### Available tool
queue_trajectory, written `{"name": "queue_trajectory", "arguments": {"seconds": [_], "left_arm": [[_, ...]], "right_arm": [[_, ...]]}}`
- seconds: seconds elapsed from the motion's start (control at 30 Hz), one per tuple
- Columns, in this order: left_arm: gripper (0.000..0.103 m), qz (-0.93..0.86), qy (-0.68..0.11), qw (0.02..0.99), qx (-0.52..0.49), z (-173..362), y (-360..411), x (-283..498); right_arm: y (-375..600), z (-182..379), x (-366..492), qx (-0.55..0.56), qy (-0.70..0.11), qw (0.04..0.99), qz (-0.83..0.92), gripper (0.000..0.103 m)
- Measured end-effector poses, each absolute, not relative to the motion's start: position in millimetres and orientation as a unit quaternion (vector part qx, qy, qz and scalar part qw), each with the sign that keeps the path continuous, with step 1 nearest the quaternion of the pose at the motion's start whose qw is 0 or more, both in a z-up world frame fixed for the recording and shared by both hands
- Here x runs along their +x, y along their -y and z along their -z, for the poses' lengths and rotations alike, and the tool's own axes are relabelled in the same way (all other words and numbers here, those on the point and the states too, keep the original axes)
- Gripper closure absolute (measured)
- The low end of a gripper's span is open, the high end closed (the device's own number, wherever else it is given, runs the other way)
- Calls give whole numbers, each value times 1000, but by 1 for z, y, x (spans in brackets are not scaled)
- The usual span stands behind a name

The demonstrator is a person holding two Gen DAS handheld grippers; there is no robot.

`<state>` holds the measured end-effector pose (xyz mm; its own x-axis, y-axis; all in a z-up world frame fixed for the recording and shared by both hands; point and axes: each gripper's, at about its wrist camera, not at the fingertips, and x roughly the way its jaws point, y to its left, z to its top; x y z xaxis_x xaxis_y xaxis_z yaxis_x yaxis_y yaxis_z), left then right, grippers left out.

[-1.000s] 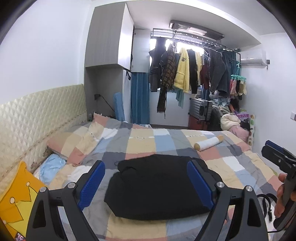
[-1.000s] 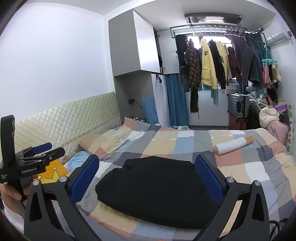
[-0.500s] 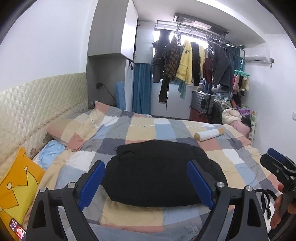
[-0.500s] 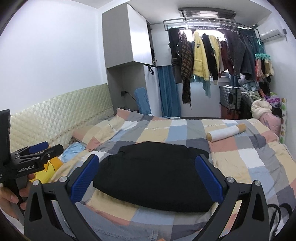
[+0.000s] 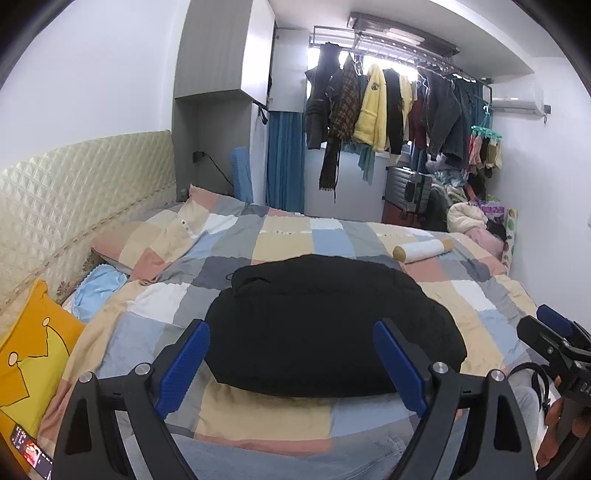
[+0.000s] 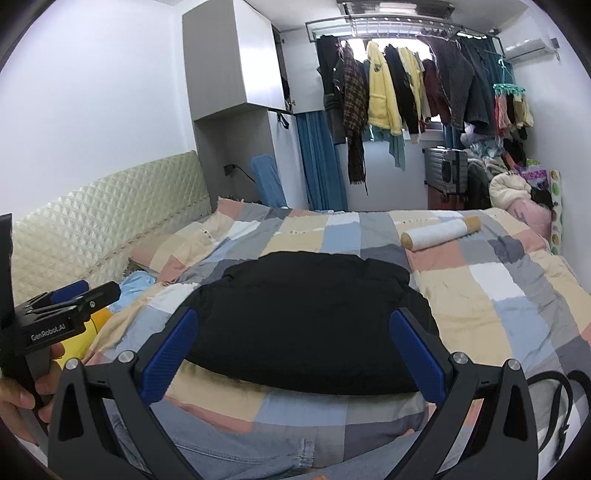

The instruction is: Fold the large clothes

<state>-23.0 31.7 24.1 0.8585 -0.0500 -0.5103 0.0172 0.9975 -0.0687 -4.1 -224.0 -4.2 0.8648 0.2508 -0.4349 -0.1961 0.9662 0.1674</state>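
A folded black garment [image 5: 325,325] lies flat in the middle of the bed, on a checked quilt [image 5: 284,243] of beige, grey, blue and pink squares; it forms a thick rounded bundle, with a collar-like fold at its far left corner. The left gripper [image 5: 291,365] hangs above the near edge of the bed with its blue-padded fingers [image 5: 183,365] spread wide, one to each side of the garment in its view, gripping nothing; the right gripper [image 6: 295,350] is likewise spread wide and empty, held over the near edge of the same bundle, apart from the cloth. Each gripper shows at the edge of the other's view, with a hand [image 6: 18,395] round its handle. A white roll with tan ends [image 5: 423,251] rests on the quilt beyond the garment, towards the right; a pale blue cloth [image 5: 98,286] and a yellow cushion [image 5: 33,354] lie at the left by the quilted headboard [image 5: 74,192]. Denim fabric [image 6: 236,446] lies at the nearest edge of the bed; a black strap [image 6: 557,398] curls at the near right. Coats and jackets hang from a rack [image 6: 402,26] by the window.
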Motion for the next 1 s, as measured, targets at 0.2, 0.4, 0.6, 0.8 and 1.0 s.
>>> {"name": "queue_trajectory", "arguments": {"seconds": [0.2,0.4,0.6,0.8,1.0], "left_arm": [[13,10,-278,960,-38,-17,-37,-16],[13,-2,-288,957,-41,-13,-41,-12],[13,-3,-300,953,-40,-9,-41,-10],[13,-3,-307,951,-30,-7,-36,-6],[13,-1,-309,951,-28,-8,-33,-6]], "right_arm": [[221,13,4,60,-248,961,-103,0],[217,18,5,60,-259,958,-108,0],[217,21,5,62,-264,957,-99,0],[218,20,7,63,-268,957,-87,0],[218,24,9,56,-275,956,-83,0]]}}
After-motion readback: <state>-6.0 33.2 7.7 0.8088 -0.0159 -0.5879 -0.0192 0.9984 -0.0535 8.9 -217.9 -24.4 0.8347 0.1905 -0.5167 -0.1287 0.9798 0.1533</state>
